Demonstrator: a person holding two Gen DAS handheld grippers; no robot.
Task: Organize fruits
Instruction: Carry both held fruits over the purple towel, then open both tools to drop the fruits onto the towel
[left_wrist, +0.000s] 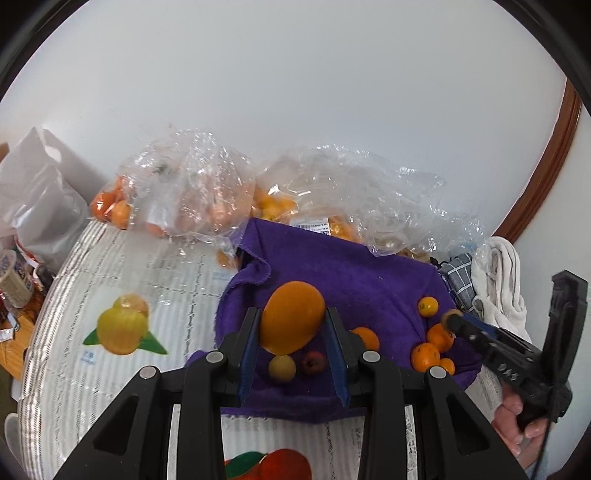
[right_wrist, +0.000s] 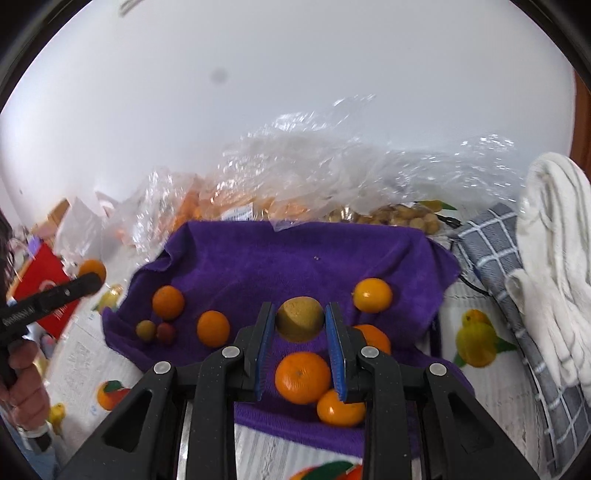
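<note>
From the left wrist, the left gripper (left_wrist: 292, 325) is clamped on a large orange fruit (left_wrist: 291, 316), its long axis tilted and its top poking past the fingertips, held above the purple towel (left_wrist: 354, 273) over that cloth's near edge; a yellow fruit (left_wrist: 282, 367) and a red fruit (left_wrist: 313, 362) lie just beneath. From the right wrist, the right gripper (right_wrist: 300, 319) grips a dull yellow-brown fruit (right_wrist: 300, 318) squarely between its pads, above the towel's near right corner, where mandarins (right_wrist: 302, 377) cluster directly below.
</note>
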